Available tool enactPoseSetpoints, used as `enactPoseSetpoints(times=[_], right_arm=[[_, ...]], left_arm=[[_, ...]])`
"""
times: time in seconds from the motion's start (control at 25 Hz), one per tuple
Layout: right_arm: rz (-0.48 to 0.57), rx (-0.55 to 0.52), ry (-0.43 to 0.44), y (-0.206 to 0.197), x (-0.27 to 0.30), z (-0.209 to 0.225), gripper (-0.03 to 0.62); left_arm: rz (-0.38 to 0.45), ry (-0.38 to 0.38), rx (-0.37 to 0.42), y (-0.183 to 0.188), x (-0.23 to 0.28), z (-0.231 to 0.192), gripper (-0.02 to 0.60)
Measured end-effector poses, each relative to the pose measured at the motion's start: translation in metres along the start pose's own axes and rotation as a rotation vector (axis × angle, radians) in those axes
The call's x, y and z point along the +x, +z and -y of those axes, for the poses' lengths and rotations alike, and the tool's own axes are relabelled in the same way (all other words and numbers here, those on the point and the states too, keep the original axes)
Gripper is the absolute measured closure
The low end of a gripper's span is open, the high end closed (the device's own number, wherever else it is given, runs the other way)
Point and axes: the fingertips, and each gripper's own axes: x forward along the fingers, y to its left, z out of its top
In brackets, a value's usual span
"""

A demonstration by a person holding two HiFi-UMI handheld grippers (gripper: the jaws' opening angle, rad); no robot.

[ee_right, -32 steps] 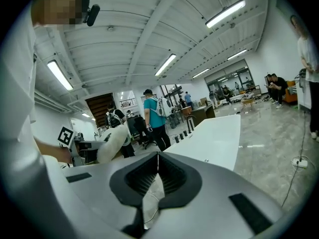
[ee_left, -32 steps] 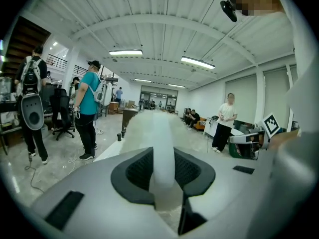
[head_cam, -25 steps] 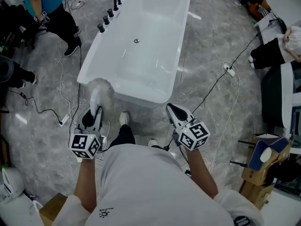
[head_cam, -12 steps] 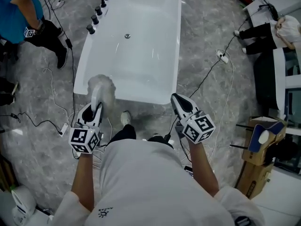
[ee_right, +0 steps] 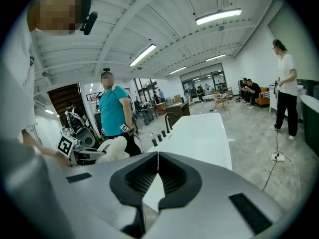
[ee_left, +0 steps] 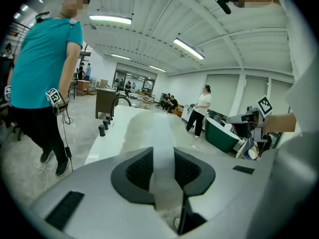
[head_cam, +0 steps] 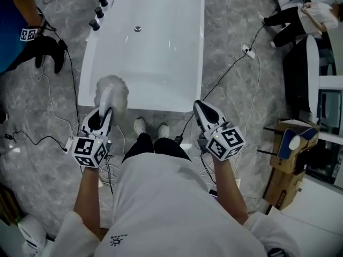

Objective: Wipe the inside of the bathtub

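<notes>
The white bathtub point(head_cam: 187, 52) lies lengthwise ahead of me, its near end wall just beyond both grippers. A fluffy white duster point(head_cam: 111, 91) on a flat white handle point(ee_left: 163, 153) sticks up over the tub's near left corner. My left gripper point(head_cam: 104, 113) is shut on that handle. My right gripper point(head_cam: 199, 106) hangs in front of the tub's near right corner, shut, with nothing between its jaws. The right gripper view shows the tub point(ee_right: 204, 133) ahead and the duster point(ee_right: 117, 146) off to the left.
Black taps point(head_cam: 98, 12) stand along the tub's left rim and a drain point(head_cam: 138, 29) sits in its floor. Cables point(head_cam: 236, 74) and a power strip point(head_cam: 247, 50) lie on the grey floor. A person in teal point(head_cam: 16, 31) stands at left. A cardboard box point(head_cam: 286, 159) is at right.
The tub has swung square to me and come closer as the person stepped up to it. Both grippers keep their places and the left still holds the duster.
</notes>
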Motion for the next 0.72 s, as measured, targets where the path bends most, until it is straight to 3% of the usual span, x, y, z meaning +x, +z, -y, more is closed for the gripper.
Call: enactPoseSetpoints(times=[0.28, 0.72], right_arm=[[-0.032, 0.015, 0.042, -0.018, 0.015, -0.001, 0.574], [-0.165, -0.026, 0.270, -0.083, 0.105, -0.022, 0.574]], left_arm=[[-0.075, 0.043, -0.058, -0.028, 0.024, -0.025, 0.483], [-0.241, 0.110, -0.046, -0.092, 0.069, -0.074, 0.483]])
